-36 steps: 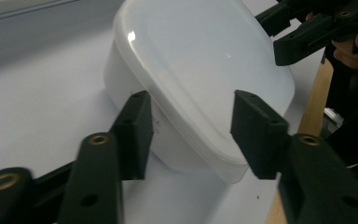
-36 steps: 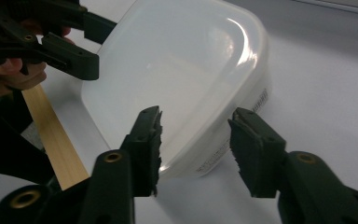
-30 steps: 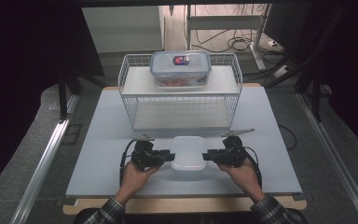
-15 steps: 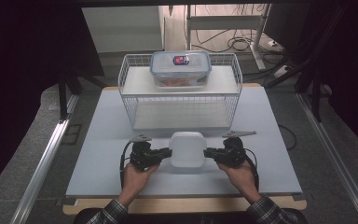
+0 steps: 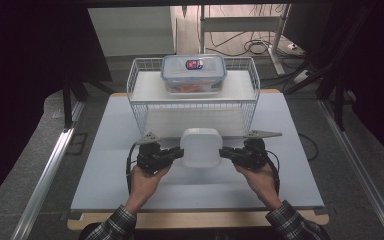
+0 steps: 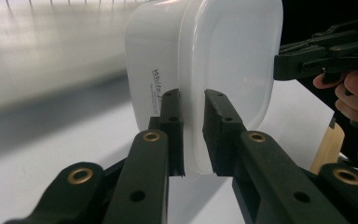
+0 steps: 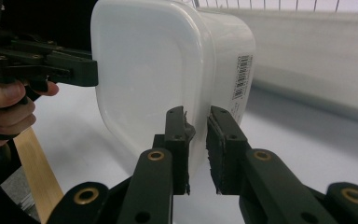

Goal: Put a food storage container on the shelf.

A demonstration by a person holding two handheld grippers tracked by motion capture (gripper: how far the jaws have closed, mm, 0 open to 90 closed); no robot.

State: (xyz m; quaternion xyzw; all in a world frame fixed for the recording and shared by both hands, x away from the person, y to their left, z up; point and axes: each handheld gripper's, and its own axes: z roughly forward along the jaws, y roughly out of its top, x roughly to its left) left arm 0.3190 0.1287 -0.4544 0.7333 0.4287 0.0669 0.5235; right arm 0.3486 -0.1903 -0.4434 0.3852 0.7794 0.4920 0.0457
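I hold the white container [image 5: 199, 147] tilted on edge, just in front of the wire rack [image 5: 192, 102], my left gripper [image 6: 193, 135] and right gripper [image 7: 197, 149] each pinching its rim on opposite sides. To lift cleanly, I should raise both hands evenly and keep the squeeze equal.

sleeves [image 5: 115, 226]: plaid, dark with pale lines, on both forearms
left gripper [image 5: 179, 154]: black body, grey three-cornered plate on top, black cable looping beside it
right gripper [image 5: 223, 153]: black body, matching grey plate, black cable trailing by the hand
jaws: black, flat-linked, with brass-ringed pivots and small screw holes
pads: dark, worn and ragged at the edges
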